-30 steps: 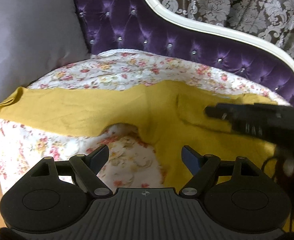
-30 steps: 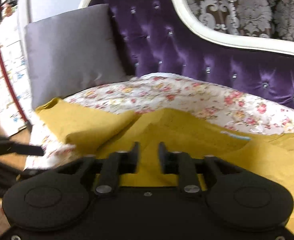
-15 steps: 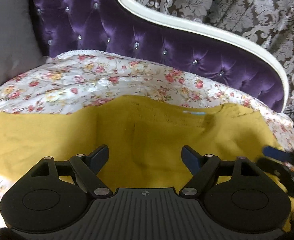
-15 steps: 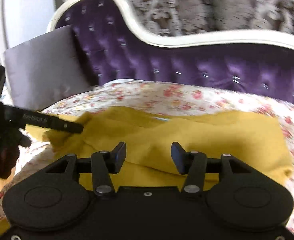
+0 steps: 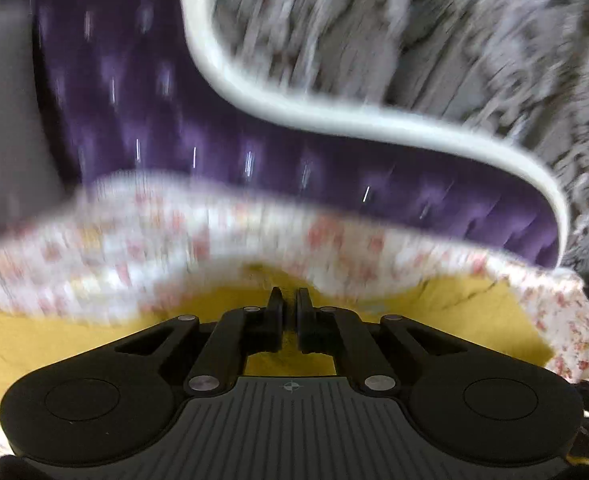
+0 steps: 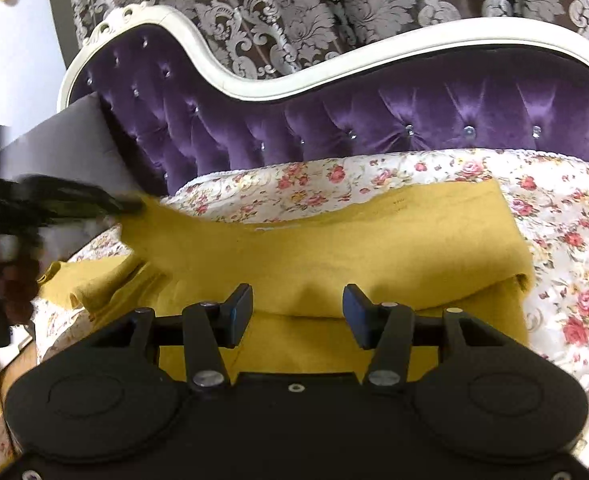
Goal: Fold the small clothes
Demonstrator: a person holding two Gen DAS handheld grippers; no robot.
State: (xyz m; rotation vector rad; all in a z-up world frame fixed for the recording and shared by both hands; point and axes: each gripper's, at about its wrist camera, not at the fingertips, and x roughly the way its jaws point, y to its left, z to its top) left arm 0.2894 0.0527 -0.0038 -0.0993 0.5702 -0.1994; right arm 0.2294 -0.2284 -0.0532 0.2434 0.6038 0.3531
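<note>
On the floral cover (image 6: 554,216) below the purple sofa back (image 6: 414,116), the left gripper (image 5: 289,300) pinches the mustard garment's (image 6: 374,240) raised edge; the right gripper (image 6: 297,312) hovers spread over its fold, holding nothing.

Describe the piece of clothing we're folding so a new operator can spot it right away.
Start at the purple tufted sofa with the white curved frame; a floral sheet covers its seat. On that sheet lies the mustard-yellow garment, its left end pinched in the left tongs. It is the only plain, single-coloured cloth on the flowered sheet.
</note>
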